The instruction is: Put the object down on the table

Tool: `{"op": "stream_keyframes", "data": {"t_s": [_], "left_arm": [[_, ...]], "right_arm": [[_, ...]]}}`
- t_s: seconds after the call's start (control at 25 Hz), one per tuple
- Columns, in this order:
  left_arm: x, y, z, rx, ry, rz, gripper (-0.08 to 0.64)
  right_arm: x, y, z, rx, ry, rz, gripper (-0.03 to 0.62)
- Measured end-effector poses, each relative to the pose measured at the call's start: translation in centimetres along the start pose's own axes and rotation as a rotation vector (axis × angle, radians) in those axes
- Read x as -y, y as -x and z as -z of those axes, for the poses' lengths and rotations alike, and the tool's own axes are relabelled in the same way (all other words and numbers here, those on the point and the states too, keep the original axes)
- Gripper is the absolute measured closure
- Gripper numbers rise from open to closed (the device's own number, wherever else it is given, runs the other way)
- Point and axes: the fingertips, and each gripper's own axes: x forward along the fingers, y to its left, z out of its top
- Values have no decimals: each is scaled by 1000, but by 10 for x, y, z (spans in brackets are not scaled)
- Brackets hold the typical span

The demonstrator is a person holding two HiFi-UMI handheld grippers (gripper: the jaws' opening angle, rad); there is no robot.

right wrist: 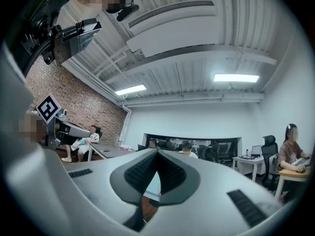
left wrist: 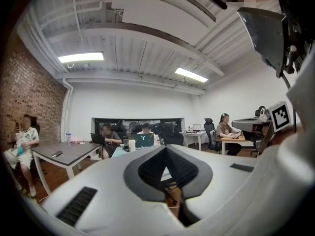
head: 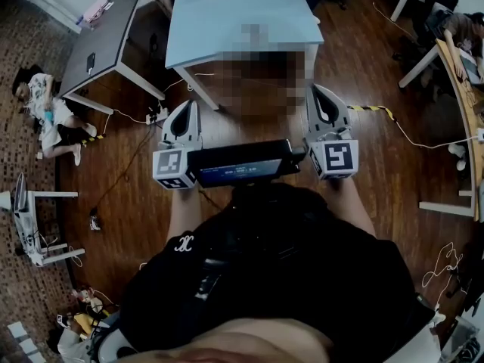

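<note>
I hold both grippers side by side at chest height above the wooden floor, pointing at a light-blue table (head: 242,21) ahead. In the head view, the left gripper (head: 189,106) and right gripper (head: 321,89) each show their jaws closed together with nothing between them. The left gripper view shows the left gripper (left wrist: 166,148) with its tips meeting in front of the distant room. The right gripper view shows the same for the right gripper (right wrist: 157,151). No held object shows in any view. A dark flat device (head: 243,162) sits between the two marker cubes, close to my chest.
A dark grey table (head: 102,40) stands at the far left, with a person seated (head: 47,116) beside it. White desks (head: 454,89) line the right side. Cables and a yellow-black strip (head: 370,110) lie on the floor. A laptop (left wrist: 142,140) and cup (left wrist: 132,145) sit on the light-blue table.
</note>
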Motion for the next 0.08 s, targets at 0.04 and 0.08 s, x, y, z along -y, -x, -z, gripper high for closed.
{"op": "stream_keyframes", "data": {"t_s": [0.04, 0.08], "left_arm": [[2, 0, -1, 2, -2, -2, 558], [3, 0, -2, 4, -3, -4, 558]], "right_arm": [[1, 0, 0, -2, 0, -4, 614], [2, -1, 1, -4, 1, -8, 614]]}}
